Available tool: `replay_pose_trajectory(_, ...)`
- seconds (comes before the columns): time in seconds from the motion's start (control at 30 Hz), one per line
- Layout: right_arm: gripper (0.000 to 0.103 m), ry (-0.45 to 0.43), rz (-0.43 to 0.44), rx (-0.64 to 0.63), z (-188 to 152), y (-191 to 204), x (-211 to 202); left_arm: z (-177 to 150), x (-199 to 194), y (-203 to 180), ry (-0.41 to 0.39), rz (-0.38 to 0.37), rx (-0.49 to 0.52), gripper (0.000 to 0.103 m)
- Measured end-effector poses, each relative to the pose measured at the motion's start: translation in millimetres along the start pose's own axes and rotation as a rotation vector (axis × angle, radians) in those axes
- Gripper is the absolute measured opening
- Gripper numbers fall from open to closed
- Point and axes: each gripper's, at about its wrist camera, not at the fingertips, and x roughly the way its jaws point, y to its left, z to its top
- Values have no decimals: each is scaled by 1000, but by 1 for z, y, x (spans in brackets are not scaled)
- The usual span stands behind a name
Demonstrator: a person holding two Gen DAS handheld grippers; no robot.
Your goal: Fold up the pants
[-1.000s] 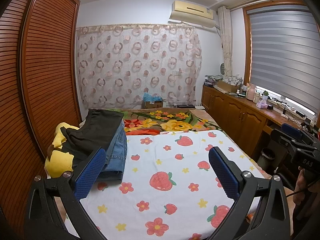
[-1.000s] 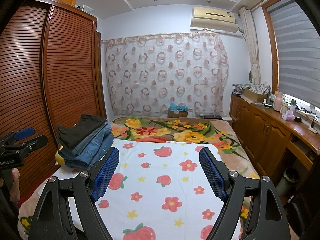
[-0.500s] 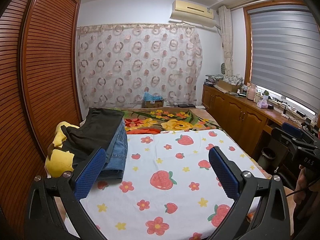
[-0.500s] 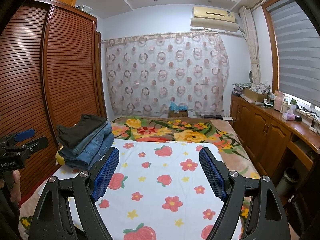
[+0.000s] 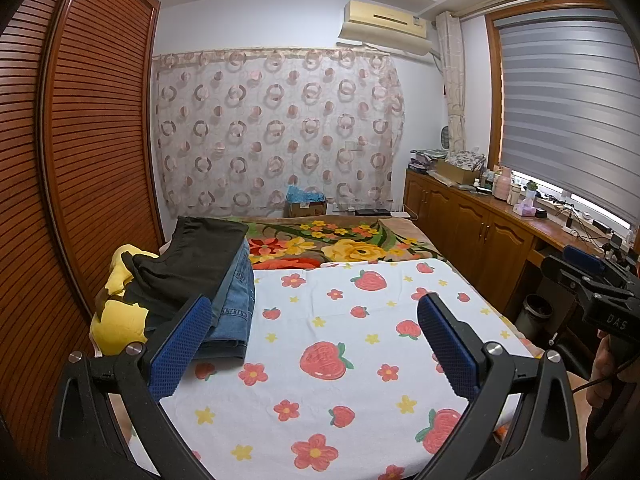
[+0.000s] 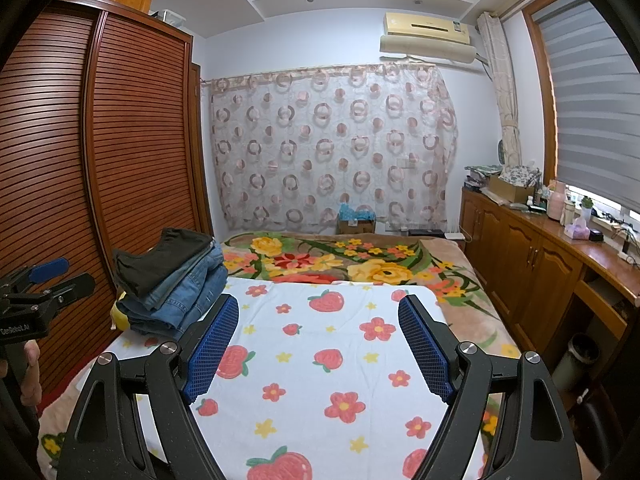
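Hovering over the near end of the bed [image 5: 400, 240], both grippers wait with nothing between their blue pads. The left gripper [image 5: 314, 344] has its jaws spread wide above the strawberry-print sheet [image 5: 344, 332], and the right gripper [image 6: 318, 344] stands just as wide over the same sheet, also empty.

The pants are all in one stack [image 6: 172, 280] at the far left of the sheet, hard against the slatted wardrobe [image 6: 120, 140]. A dark pair [image 5: 192, 256] lies on top, with folded blue jeans [image 6: 188, 300] beneath and something yellow [image 5: 118, 320] under and behind the pile.

Risks from here, as I judge them: reaching for one pair could drag the whole stack along, since the layers overlap and the dark cloth drapes over the denim edges. A pinch taken too deep may catch two garments at once. The pile also sits close to the bed's left edge, so a sideways tug might tip it toward the wardrobe. The yellow item could snag and come up too.

Counts: two grippers, four blue pads, one stack. One dark pair is plain; the denim shows roughly three or four folded layers in the right wrist view, though I cannot tell how many separate pairs that makes. One printed sheet, one floral blanket [image 6: 360, 260] beyond it.
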Motion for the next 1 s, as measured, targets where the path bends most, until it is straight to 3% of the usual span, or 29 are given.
replay_pose_trajectory(1.0,84,0,1,3,-2,1,1,1,0,-1,1,0,0,103)
